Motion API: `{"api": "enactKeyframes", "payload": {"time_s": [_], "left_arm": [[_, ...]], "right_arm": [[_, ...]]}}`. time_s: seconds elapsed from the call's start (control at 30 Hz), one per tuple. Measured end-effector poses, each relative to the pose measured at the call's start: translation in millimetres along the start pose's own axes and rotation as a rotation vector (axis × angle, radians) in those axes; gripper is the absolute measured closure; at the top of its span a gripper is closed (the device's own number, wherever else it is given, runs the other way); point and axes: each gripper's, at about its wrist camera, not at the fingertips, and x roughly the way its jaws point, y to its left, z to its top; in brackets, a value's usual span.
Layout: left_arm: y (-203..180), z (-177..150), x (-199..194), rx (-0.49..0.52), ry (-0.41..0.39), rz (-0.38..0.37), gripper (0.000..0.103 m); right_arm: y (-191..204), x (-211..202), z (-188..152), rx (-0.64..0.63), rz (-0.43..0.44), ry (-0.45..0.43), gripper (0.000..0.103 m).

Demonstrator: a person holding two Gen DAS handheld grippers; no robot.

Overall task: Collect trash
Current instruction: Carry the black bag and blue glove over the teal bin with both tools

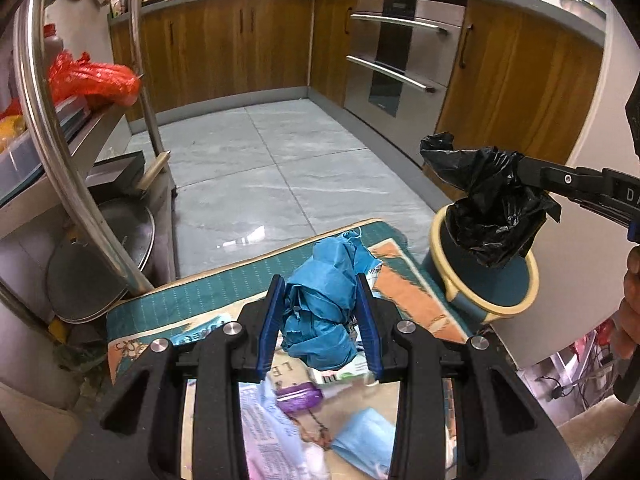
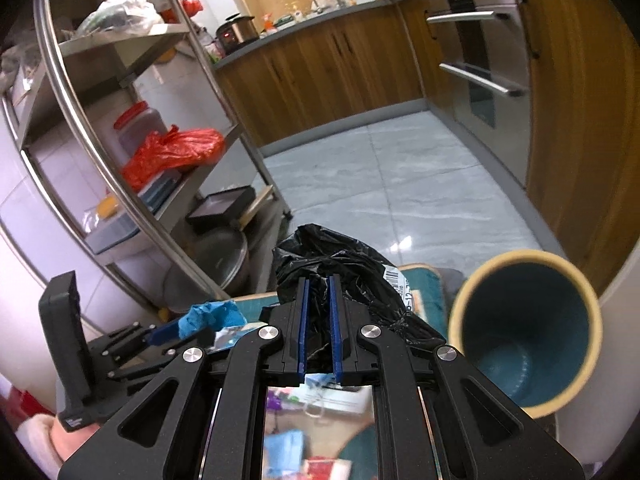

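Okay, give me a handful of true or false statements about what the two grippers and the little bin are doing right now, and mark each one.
1. The left gripper is shut on a crumpled blue wad. True.
2. The right gripper holds a red plastic bag. False: it is shut on a black plastic bag; the red bag lies on the metal rack.
3. The bin is teal with a cream rim. True.
4. The bin is full of trash. False: the right wrist view shows its inside bare.
5. The blue wad is already in the bin. False: it is in the left gripper, above the mat.
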Motion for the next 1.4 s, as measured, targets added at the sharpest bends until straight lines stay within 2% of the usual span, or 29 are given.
{"api": "enactKeyframes", "payload": {"time_s": [0.33,0.63,0.8,1.1,1.4], "left_arm": [[-50.2,2.7,9.5,0.077,0.0,-0.048,0.068],[-106.6,8.8,35.5,0.16,0.0,-0.107,0.068],[-133.1,9.4,50.3,0.209,0.003,-0.135,0.068],[-173.5,4.7,76.5,0.29,0.012,-0.204,0.068],[-197.5,-1.6,112.2,0.306,0.061,-0.236,0.068]], "right_arm": [[-52.0,-65.7,-24.6,0.025,-0.145,-0.053,0.092],[-106.7,-75.3,-35.2,0.045,-0.272,-0.03,0.092],[-126.1,-66.0,-36.1,0.065,-0.31,-0.009,0.092],[-164.5,-28.2,-36.7,0.125,-0.356,0.082,0.092],[-185.4,-4.3,-41.3,0.136,-0.432,0.139,0.092]]}}
